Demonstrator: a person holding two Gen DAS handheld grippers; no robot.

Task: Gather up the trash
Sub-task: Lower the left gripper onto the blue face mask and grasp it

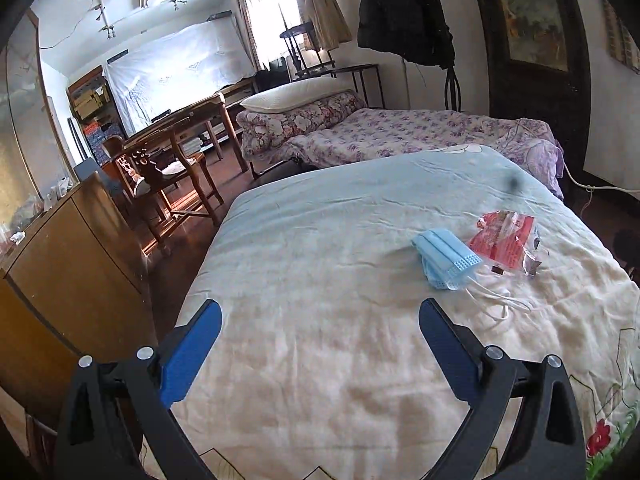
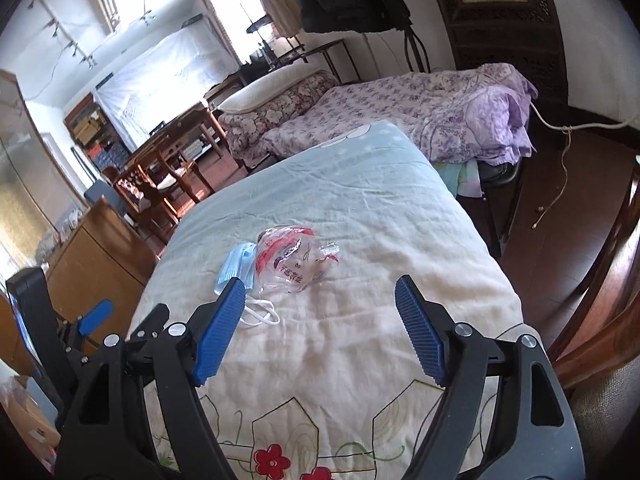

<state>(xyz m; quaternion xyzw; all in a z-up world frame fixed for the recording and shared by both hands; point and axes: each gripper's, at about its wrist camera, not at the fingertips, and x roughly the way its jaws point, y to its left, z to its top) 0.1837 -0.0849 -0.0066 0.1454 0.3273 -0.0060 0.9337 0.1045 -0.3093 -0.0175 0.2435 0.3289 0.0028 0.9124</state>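
A blue face mask (image 1: 446, 258) with white ear loops lies on the pale quilt of the near bed (image 1: 320, 240). A clear plastic wrapper with red print (image 1: 506, 240) lies just right of it. In the right wrist view the mask (image 2: 236, 266) sits left of the wrapper (image 2: 294, 262). My left gripper (image 1: 320, 308) is open and empty, above the quilt, short of and left of the mask. My right gripper (image 2: 320, 286) is open and empty, just short of the wrapper. The left gripper (image 2: 94, 316) shows at the left edge of the right wrist view.
A wooden cabinet (image 1: 72, 256) stands left of the bed. A second bed with a purple floral cover (image 1: 400, 132) lies beyond. Wooden chairs and a table (image 1: 176, 148) stand at the far left. A dark wooden frame (image 2: 600, 280) stands at the right.
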